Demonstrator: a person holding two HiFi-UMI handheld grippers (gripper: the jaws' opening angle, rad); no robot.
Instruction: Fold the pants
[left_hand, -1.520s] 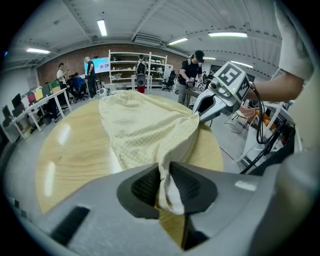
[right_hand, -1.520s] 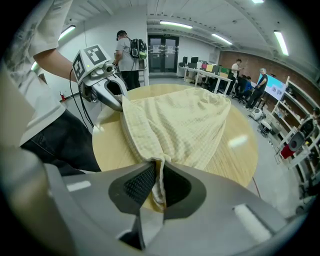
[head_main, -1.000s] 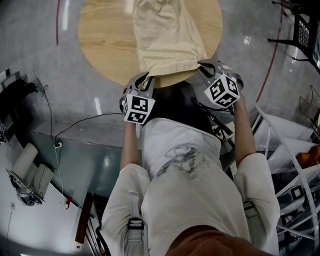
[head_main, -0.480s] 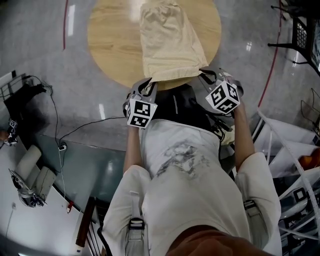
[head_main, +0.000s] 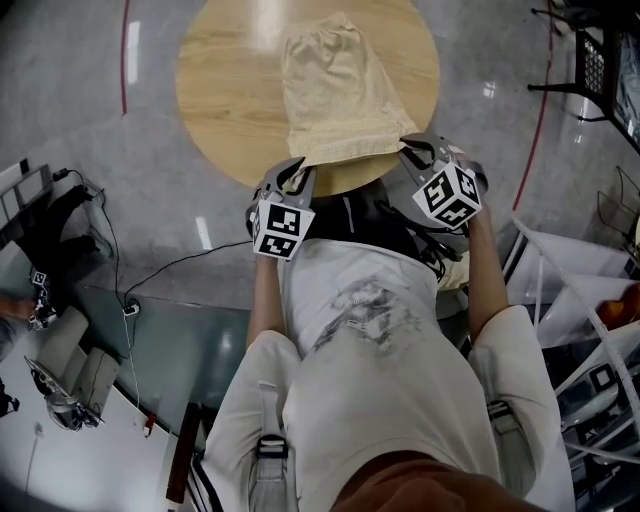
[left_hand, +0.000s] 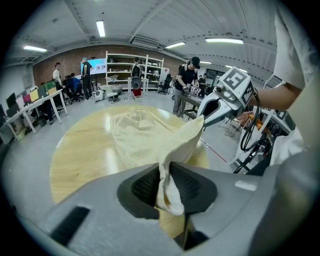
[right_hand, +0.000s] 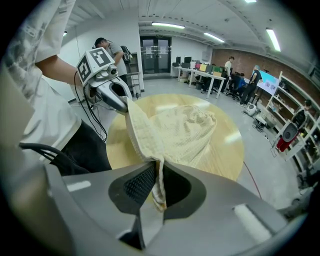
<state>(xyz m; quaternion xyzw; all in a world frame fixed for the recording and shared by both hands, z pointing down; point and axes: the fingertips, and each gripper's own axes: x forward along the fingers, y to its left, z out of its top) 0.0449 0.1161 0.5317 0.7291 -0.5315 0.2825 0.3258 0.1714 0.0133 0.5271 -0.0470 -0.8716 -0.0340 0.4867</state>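
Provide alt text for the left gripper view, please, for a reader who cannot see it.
The left claw is shut on one corner of the cream pants, whose near edge stretches to the right claw gripping the other corner. The rest lies on a round wooden table, with people and shelves behind.

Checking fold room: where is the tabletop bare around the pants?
Widest bare patch of the table lies left of the pants; a narrower strip runs along their right. The near edge is crowded: left gripper and right gripper both hold the cloth there.
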